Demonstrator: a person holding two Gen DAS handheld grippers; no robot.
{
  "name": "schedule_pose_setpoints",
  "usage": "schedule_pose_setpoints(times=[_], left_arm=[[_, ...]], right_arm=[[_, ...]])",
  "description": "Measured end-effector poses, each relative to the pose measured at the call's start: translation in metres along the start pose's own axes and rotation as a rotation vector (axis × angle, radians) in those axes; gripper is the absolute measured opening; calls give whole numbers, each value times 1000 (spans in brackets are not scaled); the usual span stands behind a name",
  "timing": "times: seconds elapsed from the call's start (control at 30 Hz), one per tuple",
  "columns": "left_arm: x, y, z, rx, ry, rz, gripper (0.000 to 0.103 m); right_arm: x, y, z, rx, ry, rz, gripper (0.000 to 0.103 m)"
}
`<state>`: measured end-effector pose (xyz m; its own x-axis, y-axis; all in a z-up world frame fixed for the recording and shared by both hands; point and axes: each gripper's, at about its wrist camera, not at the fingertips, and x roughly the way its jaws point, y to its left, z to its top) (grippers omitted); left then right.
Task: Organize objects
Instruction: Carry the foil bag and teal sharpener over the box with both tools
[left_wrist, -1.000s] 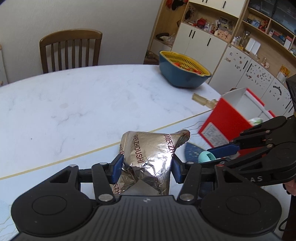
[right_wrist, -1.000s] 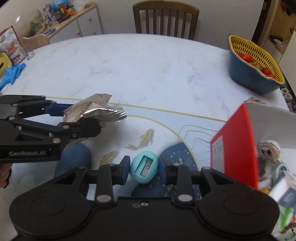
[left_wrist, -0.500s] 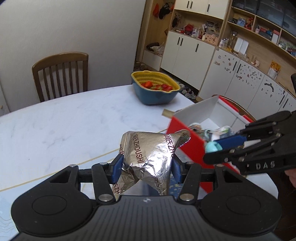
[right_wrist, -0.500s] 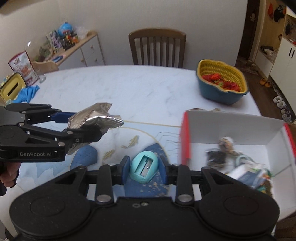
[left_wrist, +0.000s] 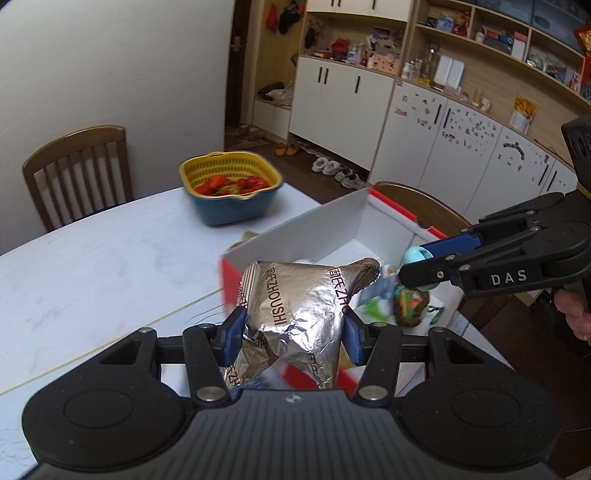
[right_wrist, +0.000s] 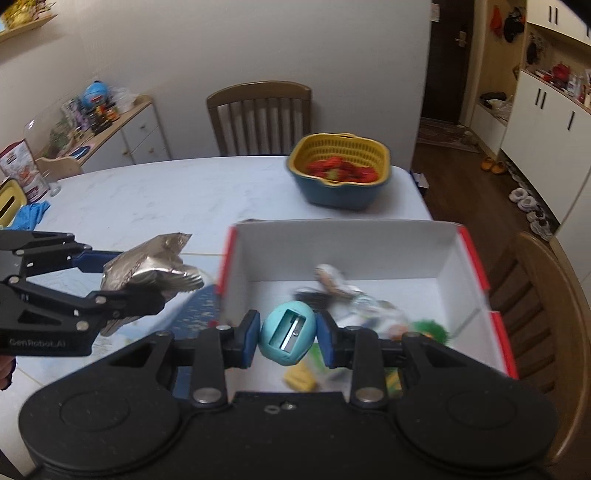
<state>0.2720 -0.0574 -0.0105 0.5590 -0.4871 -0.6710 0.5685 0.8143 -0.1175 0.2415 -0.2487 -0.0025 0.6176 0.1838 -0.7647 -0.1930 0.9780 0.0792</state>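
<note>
The white marble table (right_wrist: 155, 199) is standing in a room with white cabinets (left_wrist: 343, 99). Only the right wrist view is showing a low sideboard (right_wrist: 110, 136). A basket of strawberries (right_wrist: 340, 170) is sitting behind the red-and-white box (right_wrist: 476, 266). The left gripper (left_wrist: 291, 328) is clamping a foil bag (left_wrist: 295, 306) at the box's edge; the right gripper (right_wrist: 288, 334) is pinching a teal sharpener (right_wrist: 288, 332) above the box.

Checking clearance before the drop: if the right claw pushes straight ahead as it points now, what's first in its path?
Probably the clutter on the box floor, then the white far wall of the box; depth is unclear. The right claw holds the sharpener.
</note>
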Motion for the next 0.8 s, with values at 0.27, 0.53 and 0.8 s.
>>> schedule_pose_setpoints(times=[0.27, 0.53, 0.8], left_arm=[[52, -43, 12, 18, 61, 33, 52], [93, -59, 27, 15, 94, 89, 52], [128, -57, 28, 0, 158, 132, 52]], right_arm=[[9, -62, -8, 37, 8, -27, 31], [40, -102, -1, 59, 32, -37, 31], [81, -114, 5, 27, 78, -40, 31]])
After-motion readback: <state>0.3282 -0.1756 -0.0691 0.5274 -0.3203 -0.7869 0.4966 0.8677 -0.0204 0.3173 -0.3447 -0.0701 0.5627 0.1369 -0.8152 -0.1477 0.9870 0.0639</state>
